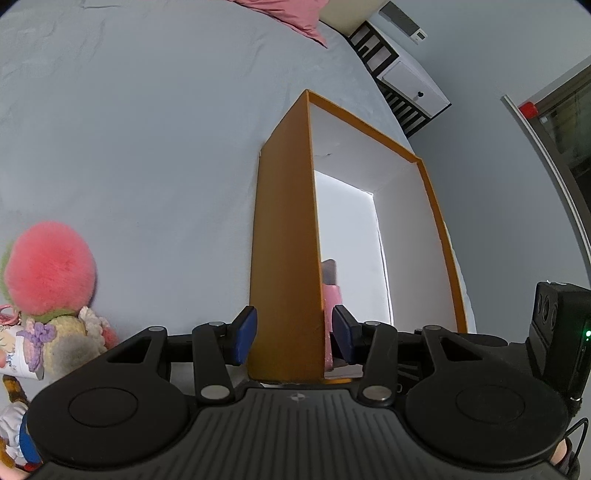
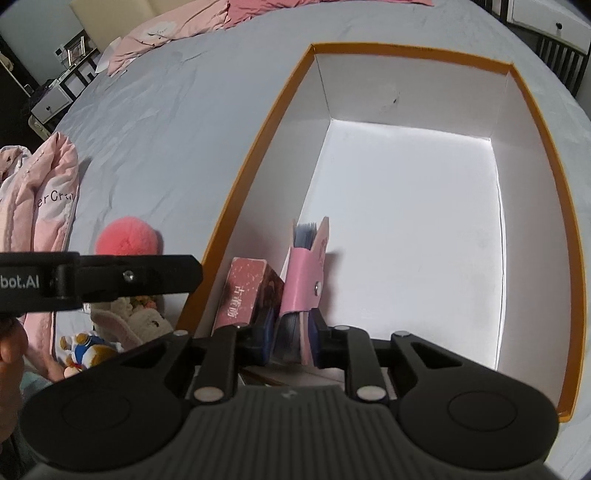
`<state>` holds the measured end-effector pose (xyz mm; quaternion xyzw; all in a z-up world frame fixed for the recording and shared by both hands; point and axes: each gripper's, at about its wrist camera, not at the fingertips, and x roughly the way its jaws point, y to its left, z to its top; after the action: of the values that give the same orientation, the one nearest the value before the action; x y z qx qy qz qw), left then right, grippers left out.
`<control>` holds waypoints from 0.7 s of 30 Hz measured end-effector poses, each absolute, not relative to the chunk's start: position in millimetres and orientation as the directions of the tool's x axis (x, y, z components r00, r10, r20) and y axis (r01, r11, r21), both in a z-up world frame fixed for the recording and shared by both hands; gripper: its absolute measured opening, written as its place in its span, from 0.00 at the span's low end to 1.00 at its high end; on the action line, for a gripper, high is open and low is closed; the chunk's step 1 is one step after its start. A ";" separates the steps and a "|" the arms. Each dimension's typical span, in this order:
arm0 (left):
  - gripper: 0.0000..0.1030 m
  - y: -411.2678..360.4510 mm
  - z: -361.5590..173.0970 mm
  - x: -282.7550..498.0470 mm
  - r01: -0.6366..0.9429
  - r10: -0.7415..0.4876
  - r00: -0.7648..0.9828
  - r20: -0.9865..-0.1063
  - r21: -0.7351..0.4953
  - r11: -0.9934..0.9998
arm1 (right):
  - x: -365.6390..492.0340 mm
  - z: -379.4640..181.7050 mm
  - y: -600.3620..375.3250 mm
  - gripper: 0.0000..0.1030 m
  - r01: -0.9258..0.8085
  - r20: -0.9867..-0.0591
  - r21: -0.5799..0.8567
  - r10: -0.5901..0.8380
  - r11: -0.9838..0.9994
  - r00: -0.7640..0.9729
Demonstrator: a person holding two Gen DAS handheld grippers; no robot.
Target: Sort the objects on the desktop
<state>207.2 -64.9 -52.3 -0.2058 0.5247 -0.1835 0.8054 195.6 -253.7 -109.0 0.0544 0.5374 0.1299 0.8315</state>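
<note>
An orange box [image 2: 255, 147] with a white inside stands on the grey bed sheet. My left gripper [image 1: 293, 334] is shut on the box's left wall [image 1: 284, 258], one finger outside and one inside. My right gripper [image 2: 291, 341] is inside the box, shut on a pink card holder [image 2: 308, 273] with blue cards in it, held upright near the left wall. A dark red box [image 2: 245, 291] stands in the orange box to the left of the holder. The holder shows in the left wrist view [image 1: 330, 295] behind the wall.
A pink fluffy plush ball [image 1: 50, 264] and small dolls [image 1: 55, 339] lie left of the box; they also show in the right wrist view [image 2: 127, 238]. A pink quilted garment [image 2: 40, 195] lies further left. Pink bedding [image 2: 177, 26] is at the far end. The left gripper's arm [image 2: 99, 278] crosses the right wrist view.
</note>
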 end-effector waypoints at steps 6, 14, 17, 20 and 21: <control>0.50 -64.4 -56.0 211.1 0.082 -0.514 0.373 -0.772 -0.525 0.847 | 201.1 -116.9 -259.4 0.24 -0.141 -0.890 0.225 0.262 0.964 0.373; 0.50 -65.2 -61.4 213.0 0.083 -0.516 0.359 -0.778 -0.524 0.848 | 204.3 -129.5 -269.0 0.20 -0.103 -0.877 0.342 0.357 0.934 0.321; 0.50 -64.0 -60.1 212.7 0.087 -0.519 0.361 -0.775 -0.526 0.846 | 201.8 -121.7 -271.5 0.16 -0.098 -0.879 0.324 0.338 0.941 0.335; 0.50 -63.2 -58.1 212.7 0.085 -0.518 0.367 -0.772 -0.527 0.846 | 199.9 -107.0 -278.5 0.16 -0.102 -0.874 0.305 0.320 0.947 0.366; 0.50 -63.3 -57.1 212.5 0.085 -0.517 0.371 -0.772 -0.526 0.846 | 200.3 -102.3 -279.7 0.16 -0.106 -0.872 0.296 0.314 0.949 0.375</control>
<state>212.5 -63.3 -57.1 -0.2040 0.5286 -0.1876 0.8023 200.3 -279.7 -102.3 0.0954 0.5444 0.1274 0.8236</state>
